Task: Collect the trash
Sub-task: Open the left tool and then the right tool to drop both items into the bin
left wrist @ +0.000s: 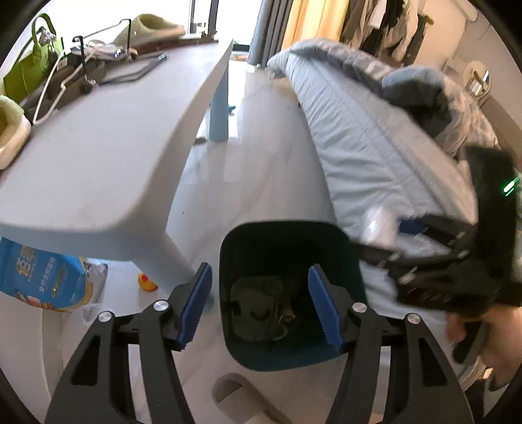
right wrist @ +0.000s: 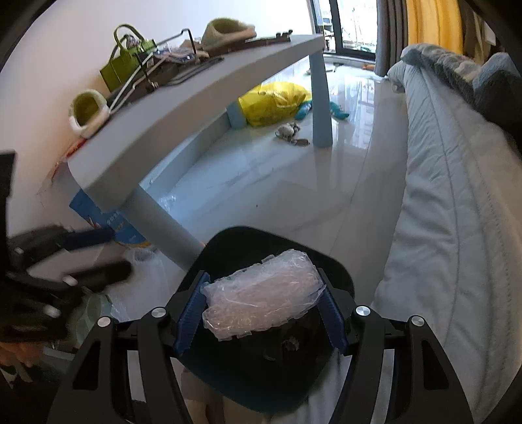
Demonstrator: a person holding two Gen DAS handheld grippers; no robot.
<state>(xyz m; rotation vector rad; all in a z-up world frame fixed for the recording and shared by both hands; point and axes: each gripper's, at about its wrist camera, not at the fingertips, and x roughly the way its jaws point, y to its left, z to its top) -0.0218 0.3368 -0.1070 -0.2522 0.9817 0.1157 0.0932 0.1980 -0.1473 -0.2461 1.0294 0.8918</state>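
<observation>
my right claw [right wrist: 264, 303] is clamped on a crumpled wad of clear plastic wrap [right wrist: 262, 295], both blue pads pressing its sides, and it hangs right above the open mouth of the dark teal trash bin [right wrist: 254, 385]. my left claw [left wrist: 259, 303] is spread wide with nothing between its pads, hovering over the same bin [left wrist: 287, 352], where some dark scraps already lie at the bottom. the bin stands on the glossy floor [right wrist: 293, 182] between the grey counter [left wrist: 98, 146] and the bed [right wrist: 450, 202] with its pale blue quilt. from the left view my right claw [left wrist: 391, 241] shows blurred at the bin's far rim. on the counter sit a green tote bag [right wrist: 119, 67] and fuzzy green slippers [right wrist: 225, 31]. under it lie a yellow plastic bag [right wrist: 272, 102], a blue printed package [left wrist: 42, 277] and a small rubber duck [left wrist: 146, 282].
</observation>
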